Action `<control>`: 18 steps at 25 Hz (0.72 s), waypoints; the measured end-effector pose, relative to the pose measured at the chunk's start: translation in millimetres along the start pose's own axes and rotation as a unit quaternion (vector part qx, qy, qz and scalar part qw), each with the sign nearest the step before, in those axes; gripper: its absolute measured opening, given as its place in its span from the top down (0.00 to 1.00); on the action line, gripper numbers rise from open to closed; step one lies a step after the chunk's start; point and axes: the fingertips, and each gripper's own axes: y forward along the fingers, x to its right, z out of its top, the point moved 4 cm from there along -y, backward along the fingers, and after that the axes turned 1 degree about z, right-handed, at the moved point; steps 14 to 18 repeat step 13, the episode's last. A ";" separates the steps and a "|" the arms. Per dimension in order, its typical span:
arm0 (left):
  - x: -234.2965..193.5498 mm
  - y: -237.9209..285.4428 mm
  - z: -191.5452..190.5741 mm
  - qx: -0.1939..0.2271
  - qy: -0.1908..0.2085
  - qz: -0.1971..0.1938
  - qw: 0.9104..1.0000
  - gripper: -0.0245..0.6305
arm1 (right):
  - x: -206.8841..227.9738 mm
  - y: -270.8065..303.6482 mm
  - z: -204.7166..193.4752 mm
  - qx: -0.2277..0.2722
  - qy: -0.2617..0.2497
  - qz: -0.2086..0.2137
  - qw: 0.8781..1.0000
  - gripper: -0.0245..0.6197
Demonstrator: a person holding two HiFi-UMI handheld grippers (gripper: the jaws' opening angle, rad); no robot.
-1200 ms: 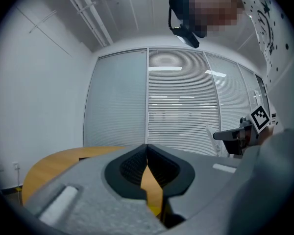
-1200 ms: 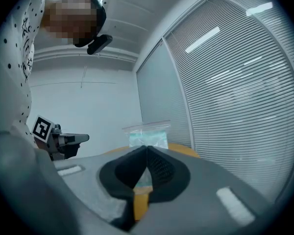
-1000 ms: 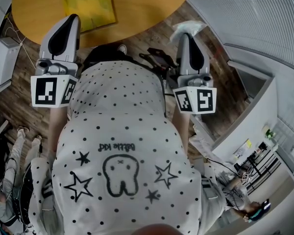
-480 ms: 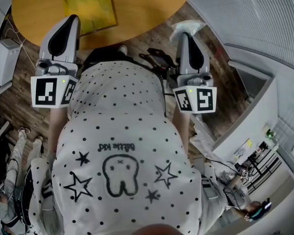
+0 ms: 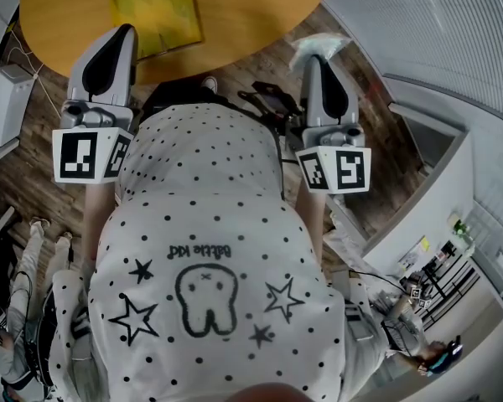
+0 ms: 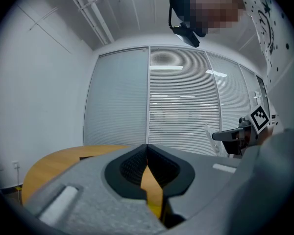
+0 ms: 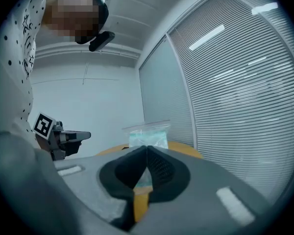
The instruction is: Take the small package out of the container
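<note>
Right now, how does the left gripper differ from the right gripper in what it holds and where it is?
The left gripper is closed on nothing; the right gripper is closed on a small clear package. In the head view the left gripper's tip shows against the round wooden table; the right gripper's shows beside it, over the floor. Both are shut.

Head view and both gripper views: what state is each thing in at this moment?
Left tongs: shut, nothing between them.
Right tongs: shut on the small package.
Small package: pinched by its lower part, sticking up past the tips, out of the container and off the table.
Yellow container: lies on the table, apart from both tongs; open or closed can't be told.
</note>
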 end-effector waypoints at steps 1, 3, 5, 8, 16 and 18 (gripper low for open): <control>-0.3 -0.2 0.0 0.000 0.000 0.001 1.000 0.95 | -0.2 0.1 0.0 -0.001 -0.001 0.001 1.000 0.95; -1.1 -0.2 0.1 0.000 0.000 0.002 1.000 0.95 | -0.3 0.3 0.4 -0.001 -0.003 0.001 1.000 0.95; -2.0 -0.1 -0.1 0.000 -0.001 0.003 1.000 0.95 | 0.1 0.6 0.7 -0.002 -0.004 0.001 1.000 0.95; -2.6 -0.4 -0.8 -0.001 -0.002 0.005 1.000 0.95 | 0.7 1.4 0.8 -0.003 -0.006 -0.001 1.000 0.95; -4.4 -1.3 -1.2 0.000 -0.001 0.007 1.000 0.95 | -0.5 2.1 1.1 -0.003 -0.008 -0.002 1.000 0.95; -4.4 -1.3 -1.2 0.000 -0.001 0.007 1.000 0.95 | -0.5 2.1 1.1 -0.003 -0.008 -0.002 1.000 0.95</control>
